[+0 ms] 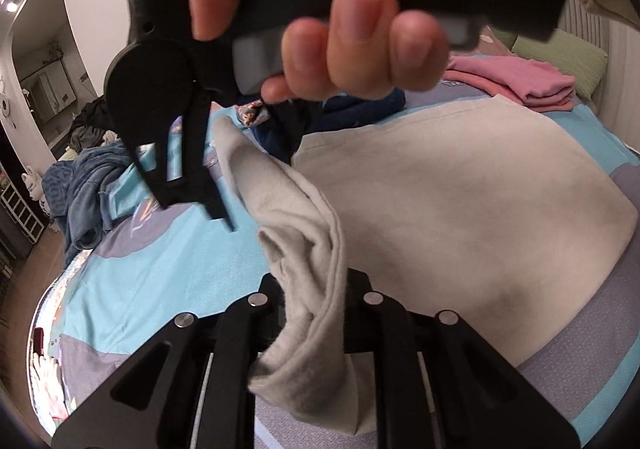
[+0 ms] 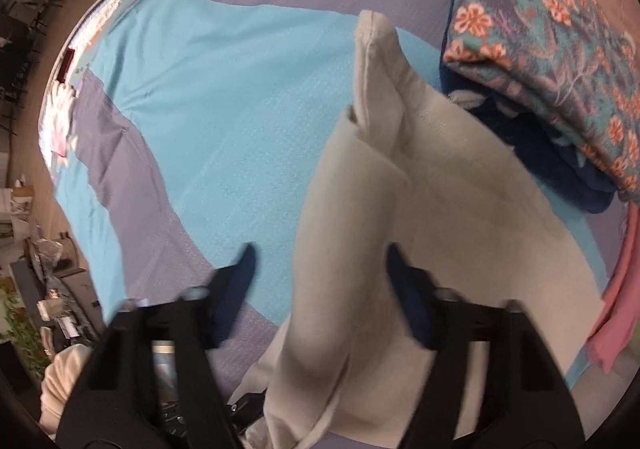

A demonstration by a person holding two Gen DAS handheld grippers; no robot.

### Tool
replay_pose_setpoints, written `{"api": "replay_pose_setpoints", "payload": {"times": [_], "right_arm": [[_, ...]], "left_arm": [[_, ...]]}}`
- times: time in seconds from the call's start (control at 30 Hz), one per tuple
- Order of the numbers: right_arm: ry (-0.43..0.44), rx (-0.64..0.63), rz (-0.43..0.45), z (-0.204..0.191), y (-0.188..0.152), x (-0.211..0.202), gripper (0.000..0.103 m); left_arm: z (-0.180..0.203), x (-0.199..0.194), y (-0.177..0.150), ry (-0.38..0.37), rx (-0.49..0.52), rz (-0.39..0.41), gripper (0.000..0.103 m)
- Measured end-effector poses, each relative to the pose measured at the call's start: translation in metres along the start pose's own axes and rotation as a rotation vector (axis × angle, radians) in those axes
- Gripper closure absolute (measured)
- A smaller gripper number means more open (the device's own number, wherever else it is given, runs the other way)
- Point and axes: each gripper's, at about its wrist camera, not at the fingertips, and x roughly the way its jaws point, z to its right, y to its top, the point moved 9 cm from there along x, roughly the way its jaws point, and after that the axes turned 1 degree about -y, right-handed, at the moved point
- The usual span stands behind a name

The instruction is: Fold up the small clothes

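Observation:
A beige garment [image 1: 460,209] lies spread on the blue and purple bedsheet [image 1: 160,269]. My left gripper [image 1: 316,285] is shut on a bunched edge of it, lifted off the bed. In the right wrist view the same beige garment [image 2: 460,249] has a raised fold running up between the fingers of my right gripper [image 2: 320,261], which points almost straight down. Its jaws stand apart around that fold, the pads not pressing it. In the left wrist view a hand [image 1: 352,49] grips the right tool, and one of its black fingers [image 1: 188,169] hangs beside the lifted cloth.
A folded floral cloth [image 2: 540,29] on dark blue fabric sits at the right. Folded pink clothes [image 1: 532,81] and a green pillow [image 1: 560,53] lie at the far end. A crumpled blue blanket [image 1: 80,185] hangs at the bed's left edge, floor beyond.

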Motion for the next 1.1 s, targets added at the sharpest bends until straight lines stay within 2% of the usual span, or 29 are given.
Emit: {"api": "replay_pose_setpoints", "payload": {"times": [0.07,0.13,0.47,0.67,0.87,1.1], "right_arm": [[0.008,0.007,0.029,0.002,-0.003,-0.009,0.089],[0.026,0.011,0.070,0.002,-0.005,-0.023,0.092],[0.118,0.057,0.207,0.032,-0.043,-0.095,0.093],[0.148,0.080,0.288,0.076,-0.071,-0.131,0.093],[0.187,0.132,0.332,0.131,-0.099,-0.137,0.093],[0.207,0.161,0.345,0.188,-0.126,-0.119,0.092]], "left_arm": [[-0.002,-0.005,0.002,0.011,-0.005,0.005,0.089],[-0.002,-0.013,0.005,0.027,0.000,0.025,0.089],[0.032,-0.061,0.046,0.005,0.059,0.131,0.089],[0.071,-0.074,0.074,-0.017,0.113,0.186,0.088],[0.129,-0.068,0.094,-0.070,0.158,0.186,0.088],[0.191,-0.048,0.100,-0.115,0.193,0.148,0.087]]}}
